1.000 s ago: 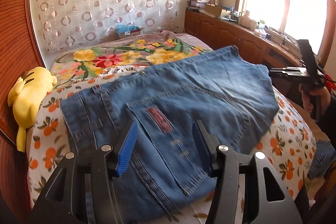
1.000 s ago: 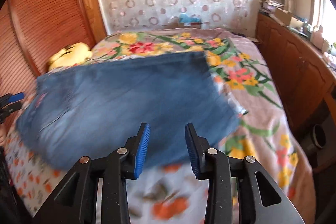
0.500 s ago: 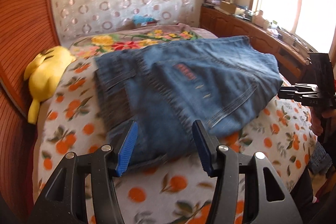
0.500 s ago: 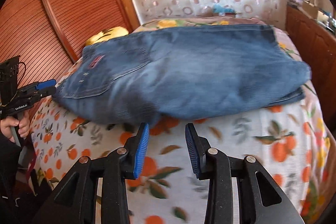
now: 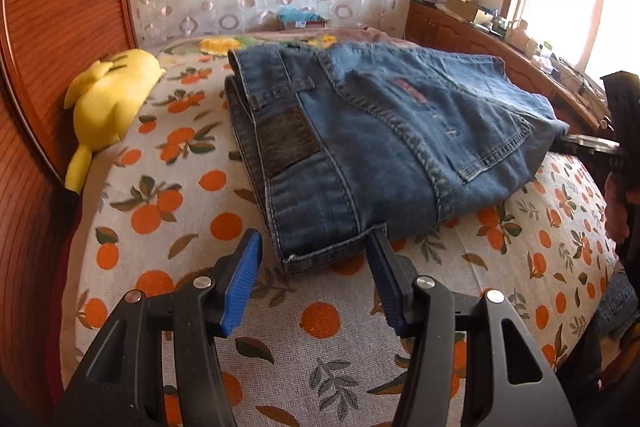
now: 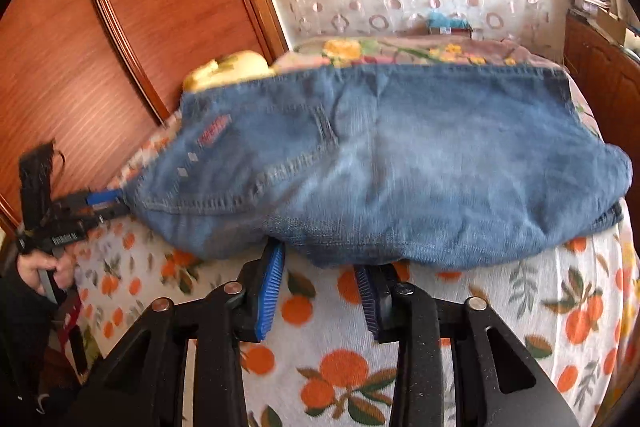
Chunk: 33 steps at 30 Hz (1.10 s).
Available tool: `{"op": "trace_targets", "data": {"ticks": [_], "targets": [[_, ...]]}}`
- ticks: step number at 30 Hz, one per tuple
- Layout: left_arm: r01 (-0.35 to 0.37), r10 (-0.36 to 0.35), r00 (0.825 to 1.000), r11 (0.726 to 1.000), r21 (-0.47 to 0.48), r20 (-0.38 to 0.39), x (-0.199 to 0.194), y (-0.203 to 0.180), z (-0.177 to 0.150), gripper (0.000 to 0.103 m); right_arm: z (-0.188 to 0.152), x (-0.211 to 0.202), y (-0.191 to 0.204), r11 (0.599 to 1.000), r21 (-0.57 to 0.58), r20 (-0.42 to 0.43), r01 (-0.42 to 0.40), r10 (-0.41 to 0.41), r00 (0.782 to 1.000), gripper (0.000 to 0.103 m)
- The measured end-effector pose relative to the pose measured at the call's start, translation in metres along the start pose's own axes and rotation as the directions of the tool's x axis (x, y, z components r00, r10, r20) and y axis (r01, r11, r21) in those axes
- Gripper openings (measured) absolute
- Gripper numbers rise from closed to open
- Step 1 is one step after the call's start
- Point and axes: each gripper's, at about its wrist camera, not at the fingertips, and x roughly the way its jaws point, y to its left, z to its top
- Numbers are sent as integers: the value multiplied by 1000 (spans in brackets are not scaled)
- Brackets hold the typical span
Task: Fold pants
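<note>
The blue denim pants (image 5: 384, 143), already doubled into a thick bundle, are seen lying on the orange-printed bedspread (image 5: 168, 211) just ahead of both tongs. The left gripper (image 5: 316, 259) is held with its blue-padded jaws well apart, the waistband corner lying between the tips but not pressed by them. The right gripper (image 6: 320, 267) has just been closing its jaws, and its tips are tucked beneath the near folded edge of the denim; whether cloth is actually pinched cannot be told, since the tips are hidden and that view is blurred.

A slip is judged the main risk: if only the top layer is caught by either pair of tongs, the lower layers could be left behind and the fold spoiled. Uneven lifting by the two hands could also skew the bundle.

Counted: one pair of pants, two grippers, one yellow plush toy (image 5: 108, 103) beyond and to the left of the left tongs, one bedspread.
</note>
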Motion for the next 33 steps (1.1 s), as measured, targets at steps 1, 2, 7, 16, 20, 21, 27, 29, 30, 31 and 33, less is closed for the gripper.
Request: {"op": "trace_targets", "data": {"ticks": [1, 2, 7, 16, 20, 21, 27, 29, 30, 31, 33], "targets": [[-10, 10, 1000, 1000, 2, 15, -4, -3, 2, 55, 6, -4, 0, 1000, -10, 19, -2, 2, 1000, 11], [-13, 13, 999, 1000, 1, 30, -9, -6, 3, 55, 11, -7, 0, 1000, -17, 30, -10, 10, 999, 9], [36, -41, 994, 998, 45, 106, -30, -35, 17, 55, 31, -6, 3, 999, -29, 50, -30, 32, 998, 5], [156, -167, 985, 971, 179, 47, 7, -107, 48, 55, 40, 13, 15, 999, -5, 55, -43, 43, 998, 5], [146, -150, 989, 965, 218, 2, 32, -123, 58, 55, 32, 15, 13, 999, -7, 32, -36, 36, 999, 5], [136, -137, 990, 965, 223, -9, 36, -125, 59, 55, 32, 15, 10, 999, -3, 23, -36, 36, 999, 7], [103, -96, 994, 972, 210, -43, 55, -114, 67, 55, 13, 12, 5, 1000, -17, -14, -14, 14, 1000, 27], [71, -64, 997, 977, 200, -41, 58, -109, 70, 54, 3, 11, 8, 999, -44, -24, 6, -7, 1000, 31], [70, -63, 997, 978, 195, -42, 59, -107, 71, 54, -2, 10, 11, 998, -66, -28, 11, -13, 1000, 32], [76, -67, 996, 980, 187, -49, 61, -105, 72, 54, -8, 10, 13, 996, -87, -32, 20, -23, 999, 33], [76, -66, 996, 980, 186, -57, 62, -104, 71, 54, -16, 10, 15, 994, -106, -47, 25, -30, 998, 35]]}}
